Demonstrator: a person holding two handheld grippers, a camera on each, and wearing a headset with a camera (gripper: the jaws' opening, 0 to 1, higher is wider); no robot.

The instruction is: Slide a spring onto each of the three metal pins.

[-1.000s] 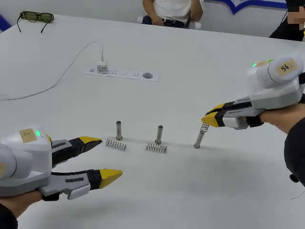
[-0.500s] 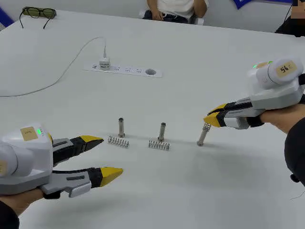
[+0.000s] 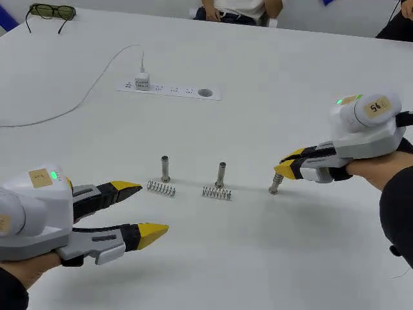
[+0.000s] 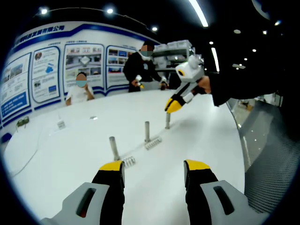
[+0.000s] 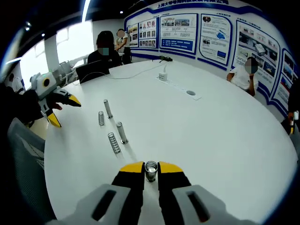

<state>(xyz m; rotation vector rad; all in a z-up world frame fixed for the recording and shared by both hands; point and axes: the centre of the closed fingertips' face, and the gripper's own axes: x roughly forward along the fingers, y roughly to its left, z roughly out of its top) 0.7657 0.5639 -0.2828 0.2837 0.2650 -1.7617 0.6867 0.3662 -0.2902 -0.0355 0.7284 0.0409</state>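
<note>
The table (image 3: 258,77) is plain white. The left gripper (image 3: 150,208) and the right gripper (image 3: 282,166) both have white and light grey bodies, black jaws with yellow tips, a tan label and a small green light. The pins (image 3: 221,173) are dull grey metal. The two loose springs (image 3: 160,188) and the third spring (image 5: 151,169) on the right pin are shiny silver. The power strip (image 3: 169,90) and its cable (image 3: 97,81) are white. The glasses (image 3: 51,11) at the far left are dark green with a black frame.

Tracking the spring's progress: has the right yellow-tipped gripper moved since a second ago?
Yes. The right yellow-tipped gripper has come down: its tips are now below the top of the middle metal pin.
</note>
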